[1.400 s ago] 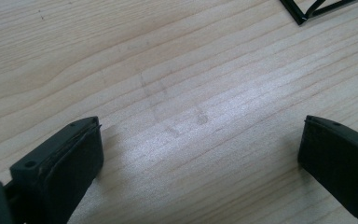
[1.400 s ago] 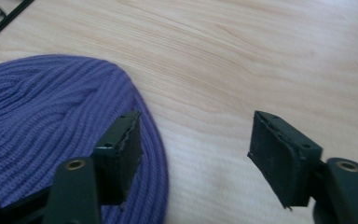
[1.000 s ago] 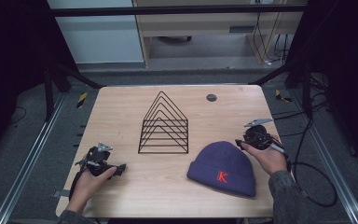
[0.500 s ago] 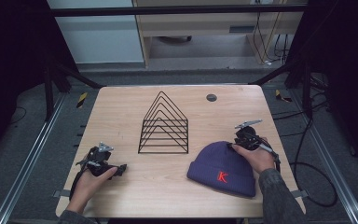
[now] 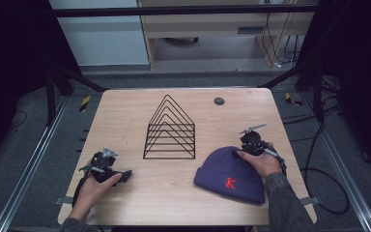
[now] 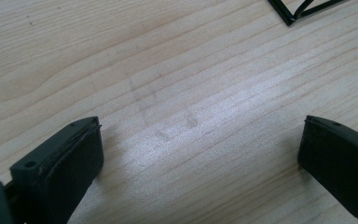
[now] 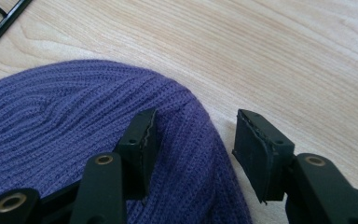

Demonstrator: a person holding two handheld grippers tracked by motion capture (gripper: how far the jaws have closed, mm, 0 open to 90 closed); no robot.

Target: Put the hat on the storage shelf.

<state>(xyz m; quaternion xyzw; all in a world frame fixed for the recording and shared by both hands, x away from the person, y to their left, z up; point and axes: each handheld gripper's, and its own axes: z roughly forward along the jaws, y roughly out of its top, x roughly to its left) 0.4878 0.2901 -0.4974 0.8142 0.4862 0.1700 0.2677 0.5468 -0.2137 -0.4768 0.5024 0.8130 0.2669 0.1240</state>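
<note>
The right tongs [image 7: 193, 149] stand over the rounded edge of the purple hat [image 7: 65, 126], and their jaws have just been opening. One jaw rests on the knit; the other hangs off the rim above bare wood. A fold of the hat lies between them, but the pads do not press on it, so the tongs are released. In the high view, the right tongs [image 5: 249, 143] sit at the hat's [image 5: 229, 169] far right edge, with the hand behind them on the knit. The hat lies flat on the desk [image 5: 125, 111], near and to the right, red letter up.

The left tongs [image 6: 200, 154] gape wide over bare wood, holding nothing; in the high view they [image 5: 121, 175] rest near the left edge. The black wire rack [image 5: 169, 128] stands mid-desk, just left of the hat and far of it. A small dark disc [image 5: 219, 101] lies near the far edge.
</note>
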